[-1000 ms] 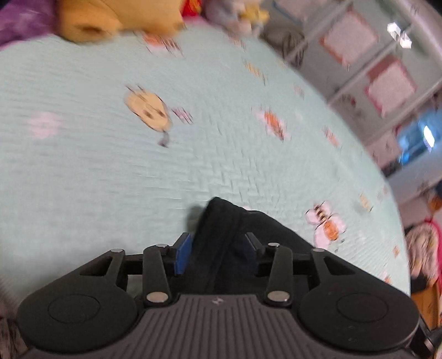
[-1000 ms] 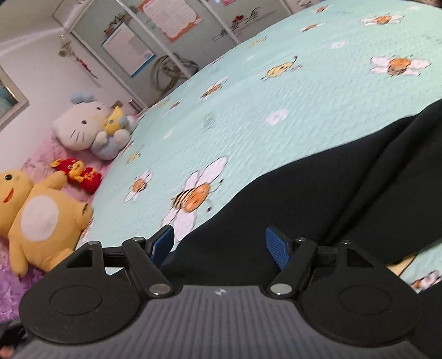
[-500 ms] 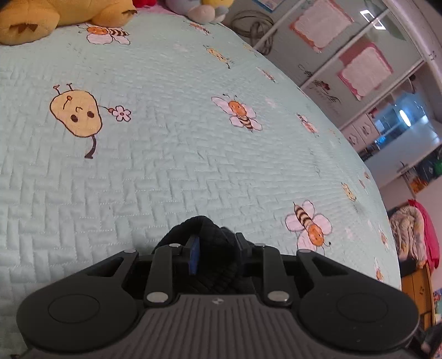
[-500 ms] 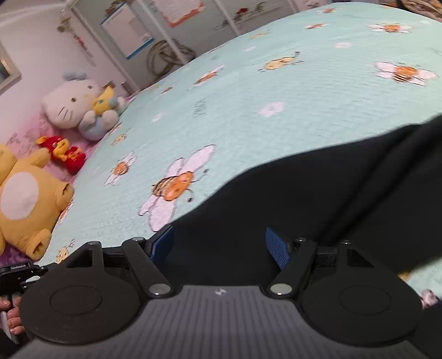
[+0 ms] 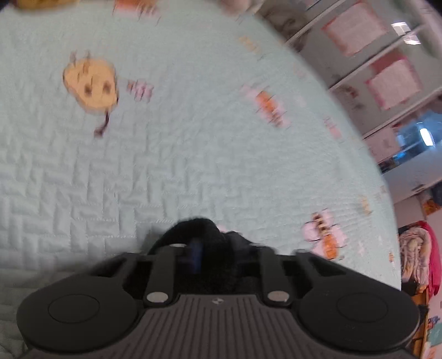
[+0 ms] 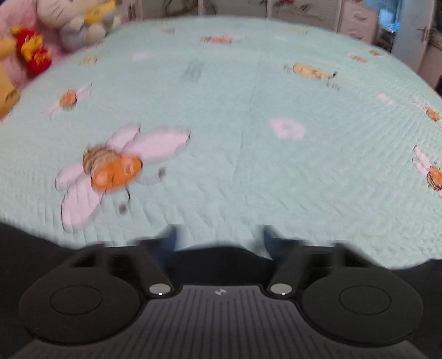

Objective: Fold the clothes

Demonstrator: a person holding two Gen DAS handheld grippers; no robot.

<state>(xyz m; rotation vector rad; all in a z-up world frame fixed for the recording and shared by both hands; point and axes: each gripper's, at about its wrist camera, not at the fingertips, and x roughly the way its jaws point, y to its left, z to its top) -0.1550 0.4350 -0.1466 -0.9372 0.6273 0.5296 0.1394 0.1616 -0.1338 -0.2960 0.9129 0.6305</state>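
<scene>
Left gripper (image 5: 215, 248) is closing, black garment (image 5: 204, 234) bunched between its fingers; right gripper's (image 6: 218, 237) fingers look apart over the garment's edge on the quilt (image 6: 248, 110).

Our count on the bed

We see two grippers (image 5: 212, 248) (image 6: 218, 237), one black garment (image 5: 199, 232), one quilt (image 6: 248, 165), three plush toys (image 6: 77, 19).
</scene>
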